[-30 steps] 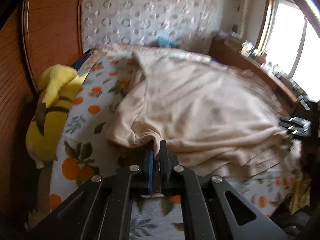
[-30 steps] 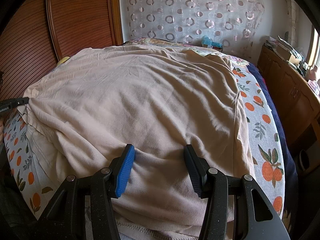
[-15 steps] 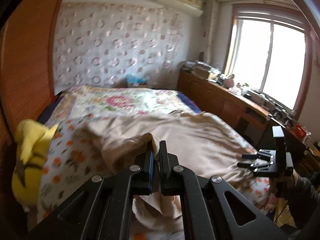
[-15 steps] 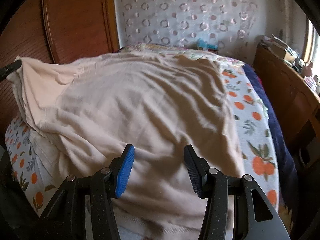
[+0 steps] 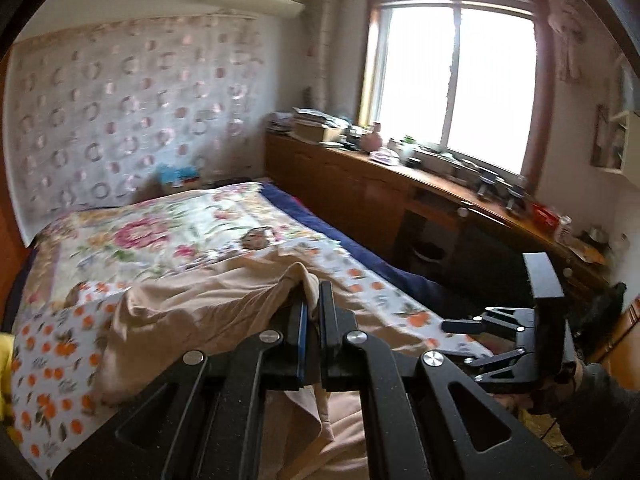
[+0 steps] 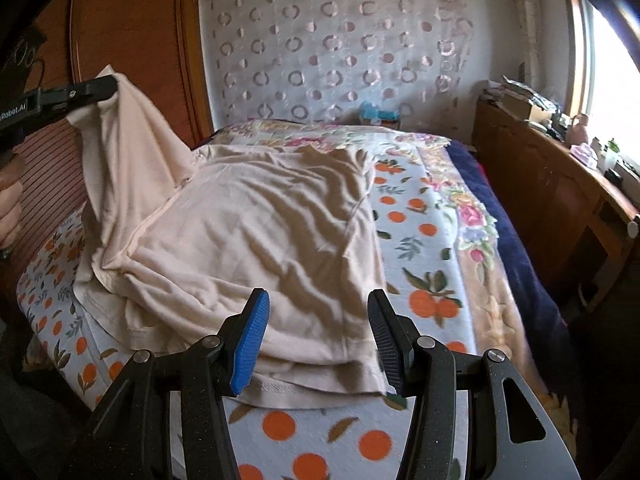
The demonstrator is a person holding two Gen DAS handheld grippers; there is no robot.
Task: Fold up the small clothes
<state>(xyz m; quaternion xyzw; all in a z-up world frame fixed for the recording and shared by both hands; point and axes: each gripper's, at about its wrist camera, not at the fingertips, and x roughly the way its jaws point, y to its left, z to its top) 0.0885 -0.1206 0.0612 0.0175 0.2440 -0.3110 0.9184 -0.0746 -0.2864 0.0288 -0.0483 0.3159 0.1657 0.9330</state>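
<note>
A beige garment (image 6: pixel 264 236) lies spread on the bed's orange-print blanket (image 6: pixel 424 240). My left gripper (image 5: pixel 313 312) is shut on one edge of the beige garment (image 5: pixel 192 312) and holds that edge raised high above the bed; in the right wrist view it shows at the upper left (image 6: pixel 102 88) with cloth hanging from it. My right gripper (image 6: pixel 318 336) is open and empty, hovering just over the garment's near hem. It also shows at the right of the left wrist view (image 5: pixel 460 340).
A floral quilt (image 6: pixel 340 136) covers the far bed. A wooden cabinet (image 6: pixel 560 188) with clutter runs along the right under the window (image 5: pixel 456 80). A wooden wardrobe (image 6: pixel 132 40) stands at the left. A yellow plush (image 5: pixel 5 352) peeks in at the left edge.
My left gripper has lifted its held edge of the garment up and inward, peeling it off the bed. The right gripper stayed open near the hem and backed off slightly.
</note>
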